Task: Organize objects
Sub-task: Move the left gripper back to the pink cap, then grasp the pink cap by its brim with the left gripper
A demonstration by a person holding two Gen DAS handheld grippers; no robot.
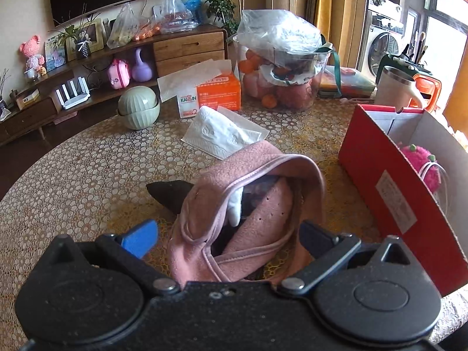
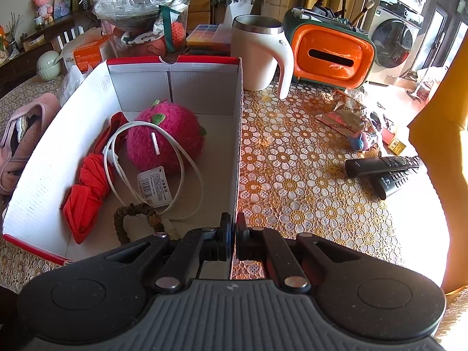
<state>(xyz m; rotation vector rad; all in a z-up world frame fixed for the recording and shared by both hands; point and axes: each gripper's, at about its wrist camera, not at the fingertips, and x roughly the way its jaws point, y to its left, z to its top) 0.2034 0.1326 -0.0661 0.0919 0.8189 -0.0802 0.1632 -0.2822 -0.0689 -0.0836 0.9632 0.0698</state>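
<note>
A pink fleece soft item, like a small shoe or cap, lies on the lace-covered table with a dark piece sticking out under it. My left gripper is open, its blue pad and dark pad on either side of the pink item, the blue one clear of the fabric. The red cardboard box stands to its right. In the right wrist view my right gripper is shut on the near end of the box's right wall. Inside lie a pink knitted fruit, a red folded cloth, a white cable and a brown braided ring.
Behind the pink item lie a tissue pack, an orange tissue box, green bowls and a clear fruit tub. Right of the box stand a white mug and an orange holder; two remotes and wrappers lie nearer.
</note>
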